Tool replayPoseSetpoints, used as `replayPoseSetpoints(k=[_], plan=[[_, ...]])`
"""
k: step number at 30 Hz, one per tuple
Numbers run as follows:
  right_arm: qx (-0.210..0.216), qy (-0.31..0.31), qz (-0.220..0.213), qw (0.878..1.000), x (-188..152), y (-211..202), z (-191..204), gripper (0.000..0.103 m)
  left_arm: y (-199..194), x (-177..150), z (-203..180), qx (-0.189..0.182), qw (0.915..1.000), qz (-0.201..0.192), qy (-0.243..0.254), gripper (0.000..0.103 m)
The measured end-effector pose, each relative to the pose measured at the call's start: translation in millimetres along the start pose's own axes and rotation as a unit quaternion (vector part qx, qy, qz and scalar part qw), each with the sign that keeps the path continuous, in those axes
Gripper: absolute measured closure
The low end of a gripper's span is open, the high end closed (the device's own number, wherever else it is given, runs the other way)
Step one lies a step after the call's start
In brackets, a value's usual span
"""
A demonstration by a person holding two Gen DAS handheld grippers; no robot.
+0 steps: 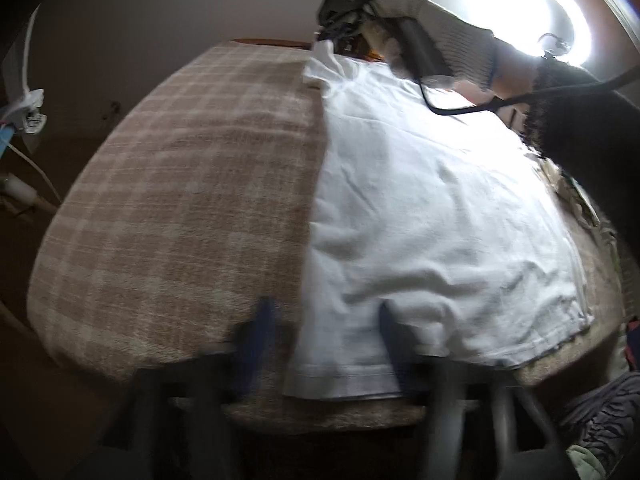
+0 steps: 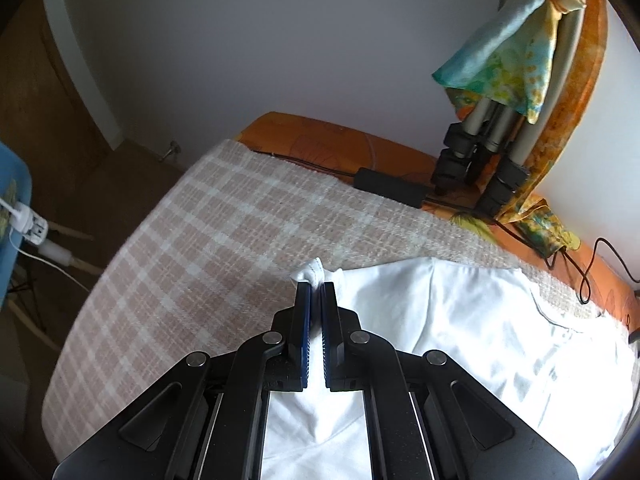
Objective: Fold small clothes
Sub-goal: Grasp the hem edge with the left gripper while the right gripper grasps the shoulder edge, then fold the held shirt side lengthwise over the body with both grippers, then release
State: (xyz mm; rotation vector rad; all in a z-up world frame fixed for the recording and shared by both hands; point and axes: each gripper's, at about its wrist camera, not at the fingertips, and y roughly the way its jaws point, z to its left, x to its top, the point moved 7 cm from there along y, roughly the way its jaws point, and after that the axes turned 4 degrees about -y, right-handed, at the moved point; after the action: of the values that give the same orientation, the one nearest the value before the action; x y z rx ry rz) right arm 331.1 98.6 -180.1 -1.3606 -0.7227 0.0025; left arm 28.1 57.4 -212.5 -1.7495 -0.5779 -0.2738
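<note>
- White garment (image 1: 420,208) lies spread on the plaid beige blanket (image 1: 180,200), occupying the right-hand part of the surface in the left wrist view; its hem reaches the near edge.
- Left claw (image 1: 324,332): fingers wide apart, blurred, set at the garment's near hem. One blue finger (image 1: 260,332) sits over the blanket, the other over white cloth. No grip visible.
- Right claw (image 2: 316,292): fingers drawn narrow, pinching a bunched corner of the white garment (image 2: 480,340) at the fingertips, beside the bare blanket (image 2: 220,232).
- The right claw (image 1: 360,12) shows in the left wrist view at the garment's far end, held by a gloved hand (image 1: 452,32).
- Tripod legs (image 2: 480,160) draped with a coloured scarf (image 2: 512,60) stand at the far edge; a black cable (image 2: 588,272) trails nearby.
- Bright ring light (image 1: 532,12) glares upper right.
</note>
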Motion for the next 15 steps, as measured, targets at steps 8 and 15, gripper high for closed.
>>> replayPoseSetpoints(k=[8, 15], plan=[[0.004, 0.006, -0.004, 1.000, 4, 7, 3, 0.100, 14, -5, -5, -0.013, 0.9995, 0.029, 0.008, 0.102], [0.001, 0.008, -0.018, 1.000, 3, -10, -10, 0.100, -6, 0, -41, -0.045, 0.9982, 0.007, 0.039, 0.103]])
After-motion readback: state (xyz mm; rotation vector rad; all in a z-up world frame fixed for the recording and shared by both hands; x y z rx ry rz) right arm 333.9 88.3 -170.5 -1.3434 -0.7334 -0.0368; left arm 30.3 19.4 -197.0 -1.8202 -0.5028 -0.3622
